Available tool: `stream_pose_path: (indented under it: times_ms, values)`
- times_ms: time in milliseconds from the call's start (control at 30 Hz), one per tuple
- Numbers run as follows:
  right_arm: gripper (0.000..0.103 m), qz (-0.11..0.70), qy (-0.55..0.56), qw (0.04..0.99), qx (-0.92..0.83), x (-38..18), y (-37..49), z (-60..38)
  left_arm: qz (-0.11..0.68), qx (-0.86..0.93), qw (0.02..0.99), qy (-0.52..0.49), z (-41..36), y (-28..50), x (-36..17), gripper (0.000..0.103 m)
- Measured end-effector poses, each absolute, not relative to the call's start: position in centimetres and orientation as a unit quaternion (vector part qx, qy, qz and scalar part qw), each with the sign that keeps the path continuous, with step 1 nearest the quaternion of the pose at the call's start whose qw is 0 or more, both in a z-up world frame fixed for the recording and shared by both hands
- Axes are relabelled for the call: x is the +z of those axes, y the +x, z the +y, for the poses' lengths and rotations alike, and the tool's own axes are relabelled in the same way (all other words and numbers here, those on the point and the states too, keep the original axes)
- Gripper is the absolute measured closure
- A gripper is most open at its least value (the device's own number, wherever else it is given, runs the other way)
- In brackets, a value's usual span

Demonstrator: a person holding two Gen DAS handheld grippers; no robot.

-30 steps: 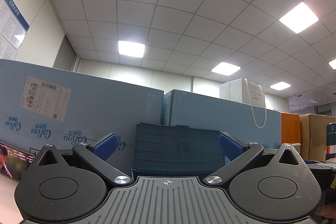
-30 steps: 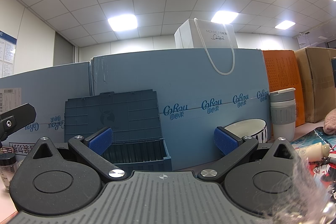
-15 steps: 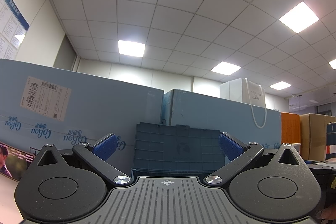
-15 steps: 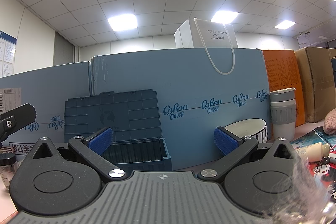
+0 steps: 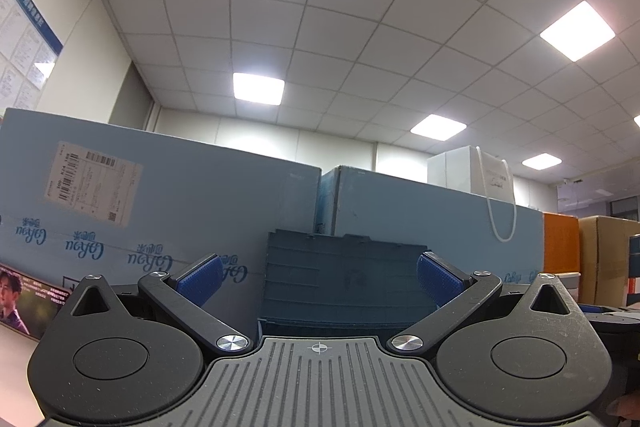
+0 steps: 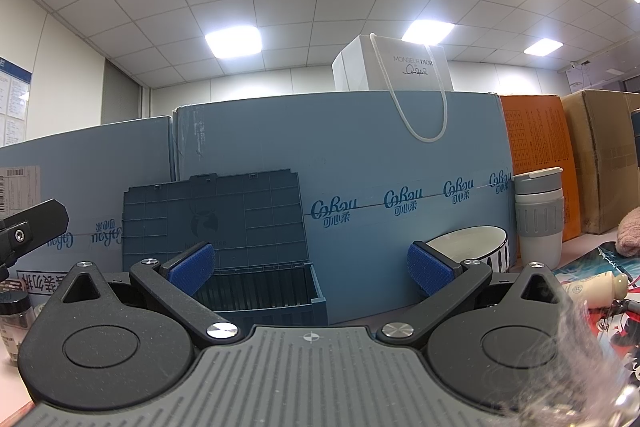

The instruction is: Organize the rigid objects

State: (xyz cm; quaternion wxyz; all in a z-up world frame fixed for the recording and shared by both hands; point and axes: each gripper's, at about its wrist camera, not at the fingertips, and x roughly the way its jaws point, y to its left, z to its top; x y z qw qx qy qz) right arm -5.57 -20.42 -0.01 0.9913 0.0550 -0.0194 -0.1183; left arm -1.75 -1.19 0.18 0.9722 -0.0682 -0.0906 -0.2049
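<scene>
A dark blue ribbed crate [image 6: 256, 291] stands with its lid [image 6: 212, 219] upright against tall blue boxes [image 6: 400, 167] printed "CoRou", at the surface's back edge. A white bag [image 6: 394, 69] reads "MONSIEUR DIOR". Both the left hand-held gripper [image 5: 318, 277] and the right hand-held gripper [image 6: 310, 265] gape, empty. Tiled ceiling [image 5: 320, 27], 5 light panels.

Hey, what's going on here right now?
A person holds two grippers, both open and empty. The left gripper and right gripper both point toward a dark blue storage bin with its lid up, standing against big blue cartons. A bowl, a grey cup and a small cream bottle wait untouched at the right.
</scene>
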Motion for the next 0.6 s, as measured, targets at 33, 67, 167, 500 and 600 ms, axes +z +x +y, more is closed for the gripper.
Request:
stream_pose_path:
  times_ms: [33, 67, 167, 500, 600]
  values:
    - [0.000, -0.019, 0.055, 0.991, -0.118, -0.02, -5.59, -20.43, -0.090, -0.203, 0.973, -0.067, -1.19, -1.75, 0.17, 0.000]
    - [0.000, -0.019, 0.055, 0.991, -0.118, -0.02, -5.61, -20.43, -0.088, -0.203, 0.973, -0.066, -1.25, -1.72, 0.19, 0.000]
    - [0.000, -0.018, 0.053, 0.991, -0.119, -0.04, -5.58, -20.40, -0.085, -0.201, 0.974, -0.066, -1.25, -1.68, 0.21, 0.000]
    - [0.000, -0.018, 0.046, 0.991, -0.121, 0.04, -5.61, -20.28, -0.083, -0.199, 0.974, -0.067, -1.10, -1.75, 0.22, 0.000]
    - [0.000, -0.016, 0.046, 0.991, -0.121, 0.02, -5.58, -20.31, -0.078, -0.201, 0.974, -0.069, -1.11, -1.55, 0.21, 0.000]
